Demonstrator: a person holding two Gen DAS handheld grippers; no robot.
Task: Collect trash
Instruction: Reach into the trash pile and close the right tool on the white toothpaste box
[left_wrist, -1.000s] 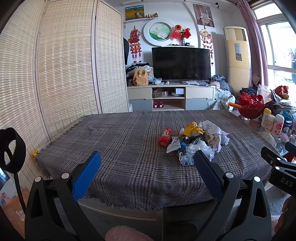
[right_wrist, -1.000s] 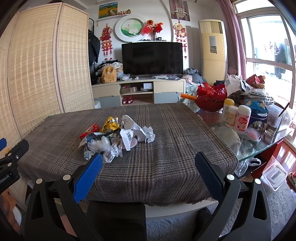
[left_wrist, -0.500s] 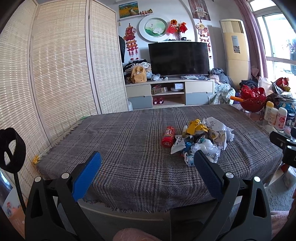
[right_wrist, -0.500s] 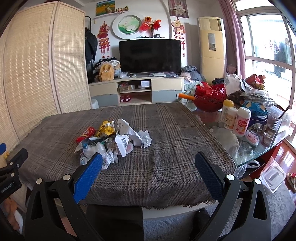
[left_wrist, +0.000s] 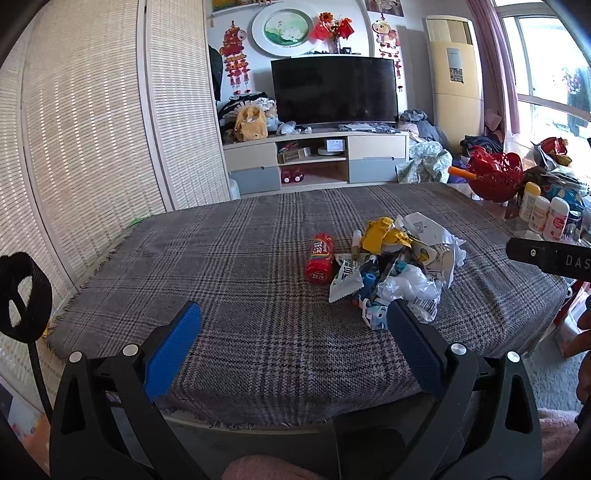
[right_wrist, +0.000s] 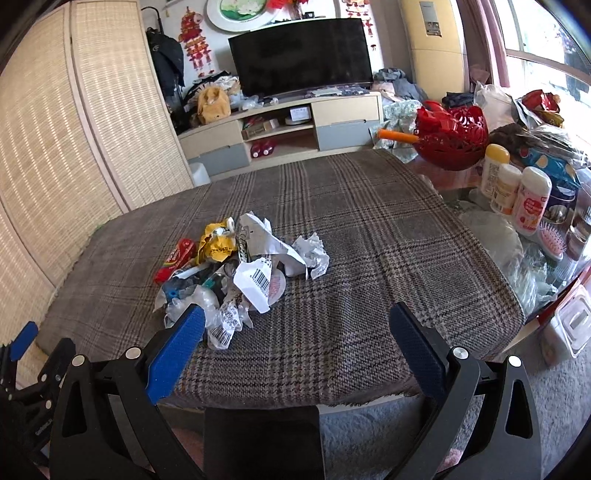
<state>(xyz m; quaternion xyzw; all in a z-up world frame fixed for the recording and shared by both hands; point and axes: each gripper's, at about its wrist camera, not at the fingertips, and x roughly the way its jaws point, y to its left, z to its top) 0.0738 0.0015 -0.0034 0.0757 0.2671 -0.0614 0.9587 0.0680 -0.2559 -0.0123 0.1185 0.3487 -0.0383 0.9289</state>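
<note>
Trash pile (left_wrist: 395, 266) now nearer both wide-apart, empty jaws.

Trash pile (left_wrist: 397, 266) lay on the cloth-covered table (left_wrist: 240, 266), right of centre before me. Tube (left_wrist: 320, 257) sat just left of the pile. TV stand (left_wrist: 316, 160) stood behind the table; bottles (right_wrist: 517, 192) to its right.

Plaid cloth (left_wrist: 240, 266), grey-brown, covering the table, fringed along the near edge. Television (left_wrist: 334, 90), dark screen, on a low cabinet (left_wrist: 314, 160) of beige and grey drawers with open shelves. Yellow plush backpack (left_wrist: 251, 123) on the cabinet's left end. Woven folding screen (left_wrist: 96, 122) along the left wall. Round painted plate (left_wrist: 286, 27) above the television. Standing air conditioner (left_wrist: 456, 72), cream. Red basket (right_wrist: 450, 138) at the table's far right; three white bottles (right_wrist: 511, 186) just beside it.
</note>
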